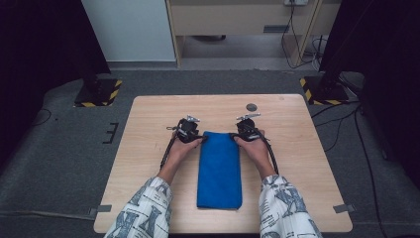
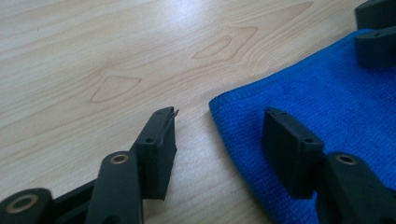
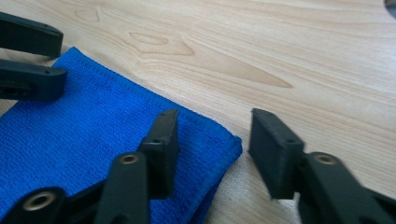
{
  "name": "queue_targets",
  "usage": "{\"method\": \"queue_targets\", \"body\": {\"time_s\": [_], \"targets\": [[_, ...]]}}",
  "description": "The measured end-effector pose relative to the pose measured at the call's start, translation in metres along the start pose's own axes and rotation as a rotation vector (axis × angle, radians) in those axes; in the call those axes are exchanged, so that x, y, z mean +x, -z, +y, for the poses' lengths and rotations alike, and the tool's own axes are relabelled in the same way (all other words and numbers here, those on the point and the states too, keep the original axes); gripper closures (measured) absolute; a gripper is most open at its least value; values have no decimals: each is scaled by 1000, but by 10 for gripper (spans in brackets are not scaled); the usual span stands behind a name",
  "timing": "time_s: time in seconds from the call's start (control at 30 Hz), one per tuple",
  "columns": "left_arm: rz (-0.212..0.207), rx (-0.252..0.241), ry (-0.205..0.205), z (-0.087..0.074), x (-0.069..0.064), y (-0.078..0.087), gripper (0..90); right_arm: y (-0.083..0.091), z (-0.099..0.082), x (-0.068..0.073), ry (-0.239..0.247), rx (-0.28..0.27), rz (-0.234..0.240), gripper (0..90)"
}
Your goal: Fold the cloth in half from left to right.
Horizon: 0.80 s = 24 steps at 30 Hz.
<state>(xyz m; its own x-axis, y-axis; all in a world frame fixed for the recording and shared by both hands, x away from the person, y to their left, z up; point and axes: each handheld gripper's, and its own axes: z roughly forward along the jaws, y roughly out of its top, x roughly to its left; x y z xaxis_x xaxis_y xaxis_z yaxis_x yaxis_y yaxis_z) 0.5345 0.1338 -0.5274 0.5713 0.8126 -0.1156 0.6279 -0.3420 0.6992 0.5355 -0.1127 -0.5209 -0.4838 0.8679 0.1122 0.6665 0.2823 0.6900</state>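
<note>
Fingers (image 2: pixel 156 149) astride cloth (image 1: pixel 219 168) far corners | pads not pressing | both grippers

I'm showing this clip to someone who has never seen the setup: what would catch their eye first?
The bright blue folded cloth in the middle of the pale wooden table stands out at once. Next come the two black claws at its far corners: the left claw straddles the left corner, the right claw the right one, both open with pads not yet pressing the cloth. The patterned sleeves enter from the bottom edge.
</note>
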Motion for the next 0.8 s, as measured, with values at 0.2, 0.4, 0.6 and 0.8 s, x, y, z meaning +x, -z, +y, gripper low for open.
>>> {"method": "queue_targets", "body": {"time_s": [0.2, 0.4, 0.6, 0.8], "targets": [[-23, 16, -16, 2, -9, -1, 659, -5, -3, 2, 13, 19, 29, 721], [-39, 12, -19, 1, -13, 3, 826, -1, -2, 7, 31, 1, 66, 840], [-55, -44, -15, 8, -16, 15, 857, 12, 4, 10, 19, -46, 97, 845], [-40, -75, -24, 14, -20, 29, 868, 27, 11, 14, 23, -92, 110, 846]]}}
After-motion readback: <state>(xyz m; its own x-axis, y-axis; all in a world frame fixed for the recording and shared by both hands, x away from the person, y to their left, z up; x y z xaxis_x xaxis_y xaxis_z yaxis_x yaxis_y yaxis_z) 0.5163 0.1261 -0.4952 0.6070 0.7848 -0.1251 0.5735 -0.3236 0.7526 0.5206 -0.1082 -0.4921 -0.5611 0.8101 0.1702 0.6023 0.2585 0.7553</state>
